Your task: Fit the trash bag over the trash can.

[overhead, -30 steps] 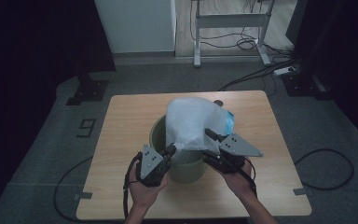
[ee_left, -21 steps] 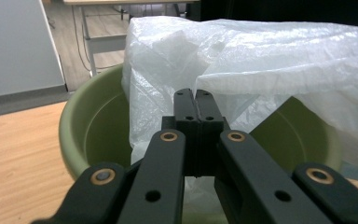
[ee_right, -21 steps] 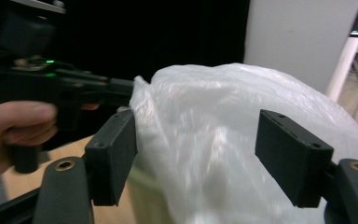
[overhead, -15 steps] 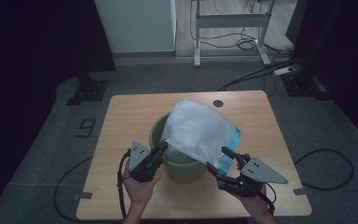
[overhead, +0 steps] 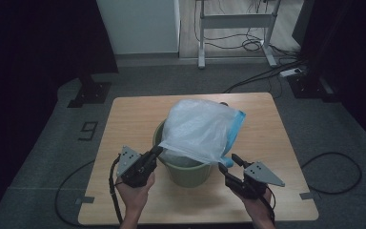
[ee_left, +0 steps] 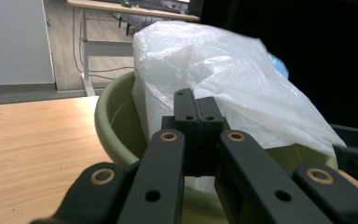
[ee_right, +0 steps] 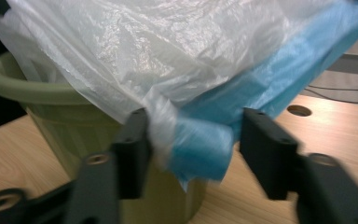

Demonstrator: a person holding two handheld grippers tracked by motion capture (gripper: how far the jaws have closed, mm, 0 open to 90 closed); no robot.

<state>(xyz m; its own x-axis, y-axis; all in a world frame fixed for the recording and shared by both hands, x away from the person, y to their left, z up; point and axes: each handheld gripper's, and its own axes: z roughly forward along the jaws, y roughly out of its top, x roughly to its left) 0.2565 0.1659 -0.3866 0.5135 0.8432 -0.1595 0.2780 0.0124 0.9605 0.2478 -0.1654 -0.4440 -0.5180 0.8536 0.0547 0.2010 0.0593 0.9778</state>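
A pale green bucket (overhead: 190, 172) stands mid-table. A white plastic bag (overhead: 198, 126) with a blue edge (overhead: 236, 126) is draped over its mouth. At the bucket's near left rim, my left gripper (overhead: 158, 150) is shut on the bag's edge; in the left gripper view its jaws (ee_left: 196, 100) meet in front of the bag (ee_left: 223, 60). My right gripper (overhead: 228, 163) is at the bucket's near right. Its jaws (ee_right: 193, 140) have just been closing, with the bag's blue corner (ee_right: 200, 151) between them; a gap remains beside the right jaw.
The bucket rests on a wooden table (overhead: 267, 143) with a small round hole (ee_right: 299, 110) near the far side. Cables (overhead: 324, 171) trail on the grey floor around it. A white desk frame (overhead: 233, 28) stands beyond.
My right gripper has come down from the bag's top to the bucket's near right side. The bag's near edge now hangs lower over the bucket. The left hand has drawn slightly towards the near left.
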